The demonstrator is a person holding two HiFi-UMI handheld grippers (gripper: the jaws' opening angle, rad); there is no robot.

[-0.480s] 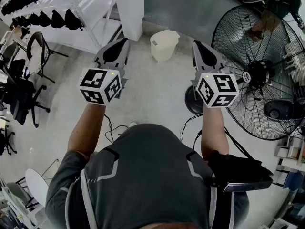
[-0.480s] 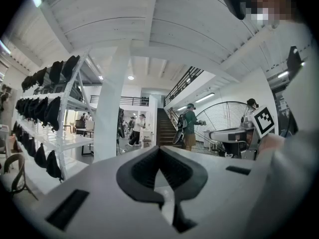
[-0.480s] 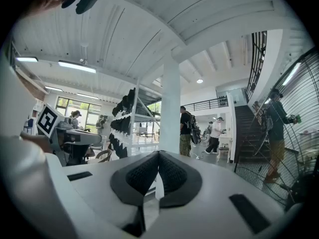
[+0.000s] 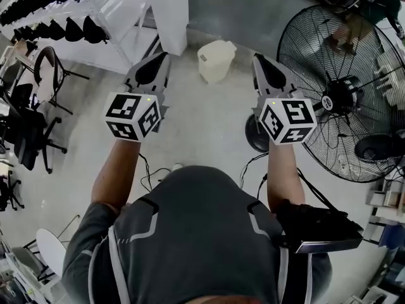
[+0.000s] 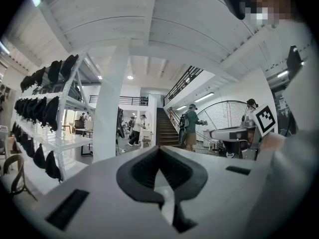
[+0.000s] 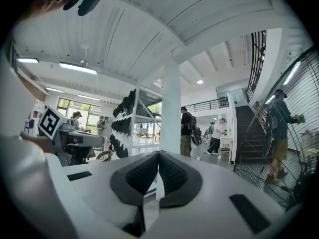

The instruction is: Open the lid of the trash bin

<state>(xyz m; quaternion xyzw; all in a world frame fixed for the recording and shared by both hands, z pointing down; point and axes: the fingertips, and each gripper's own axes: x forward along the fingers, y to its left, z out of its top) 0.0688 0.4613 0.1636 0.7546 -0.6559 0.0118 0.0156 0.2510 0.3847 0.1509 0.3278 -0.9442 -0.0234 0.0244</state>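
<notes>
Across the concrete floor point(image 4: 202, 128), the trash bin point(image 4: 216, 61) stood ahead, its lid seemingly shut. Barely anything had shifted: my left tongs point(image 4: 163, 59) and right tongs point(image 4: 259, 61) stayed clenched, empty, well short of it.

Both arms reach forward, left gripper point(image 4: 163, 57) and right gripper point(image 4: 257, 59) closed, empty.

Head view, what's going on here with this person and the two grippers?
A person stands holding the left gripper and the right gripper out in front, both with jaws together and empty. The trash bin sits on the floor ahead of them, untouched, its lid seemingly down. A big fan stands to the right.
</notes>
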